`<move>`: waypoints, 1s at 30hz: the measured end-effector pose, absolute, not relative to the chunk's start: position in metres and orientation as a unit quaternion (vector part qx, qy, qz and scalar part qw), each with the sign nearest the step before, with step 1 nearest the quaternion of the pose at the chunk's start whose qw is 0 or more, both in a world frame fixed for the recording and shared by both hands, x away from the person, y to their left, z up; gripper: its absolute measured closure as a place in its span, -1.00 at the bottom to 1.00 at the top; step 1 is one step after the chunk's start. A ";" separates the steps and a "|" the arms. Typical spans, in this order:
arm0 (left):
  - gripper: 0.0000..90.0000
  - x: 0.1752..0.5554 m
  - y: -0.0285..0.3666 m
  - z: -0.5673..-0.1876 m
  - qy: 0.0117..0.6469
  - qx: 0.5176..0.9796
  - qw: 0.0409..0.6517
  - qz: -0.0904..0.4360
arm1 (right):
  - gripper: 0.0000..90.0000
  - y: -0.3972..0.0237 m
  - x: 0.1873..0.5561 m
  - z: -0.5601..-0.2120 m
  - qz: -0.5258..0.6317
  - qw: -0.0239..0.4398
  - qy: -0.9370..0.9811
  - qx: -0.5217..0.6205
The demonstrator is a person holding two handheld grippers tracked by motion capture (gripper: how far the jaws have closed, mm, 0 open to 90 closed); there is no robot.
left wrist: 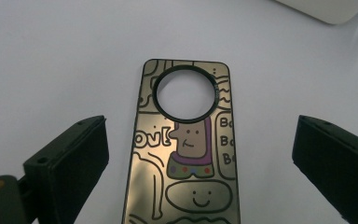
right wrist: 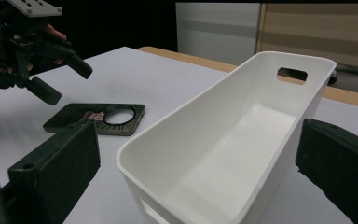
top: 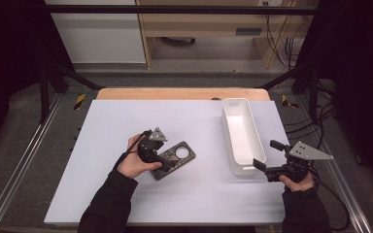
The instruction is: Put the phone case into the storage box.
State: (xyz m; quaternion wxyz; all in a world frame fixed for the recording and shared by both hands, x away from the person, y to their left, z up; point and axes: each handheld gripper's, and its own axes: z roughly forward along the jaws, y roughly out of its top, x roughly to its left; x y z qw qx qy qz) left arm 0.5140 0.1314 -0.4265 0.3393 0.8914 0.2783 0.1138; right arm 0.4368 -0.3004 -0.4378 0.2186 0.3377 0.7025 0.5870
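Note:
A flat phone case (top: 176,158) with cartoon drawings and a round camera hole lies on the white table sheet (top: 126,116), left of centre. My left gripper (top: 163,165) hovers just over its near end. In the left gripper view the jaws stand wide apart, the case (left wrist: 186,158) lying between and below them with no pad touching it. My right gripper (top: 266,154) sits at the near right end of a white bin (top: 236,100), open. In the right gripper view its jaws flank the empty bin (right wrist: 191,105), with the case (right wrist: 98,119) and left gripper (right wrist: 67,84) beyond.
The long white bin runs front to back on the right side of the sheet. A wooden table edge (top: 175,93) shows behind the sheet, with metal rails (top: 24,160) on both sides. Bare sheet lies in front of and behind the case.

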 end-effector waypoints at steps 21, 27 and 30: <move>-0.93 0.534 0.114 -0.442 0.269 0.911 0.297 0.101 | -0.99 -0.300 0.437 -0.439 0.586 0.217 0.704 0.338; -0.93 0.539 0.113 -0.450 0.270 0.916 0.281 0.096 | -0.99 -0.300 0.437 -0.439 0.585 0.217 0.704 0.338; -0.92 0.540 0.111 -0.453 0.271 0.918 0.274 0.091 | -0.99 -0.300 0.437 -0.439 0.585 0.216 0.704 0.338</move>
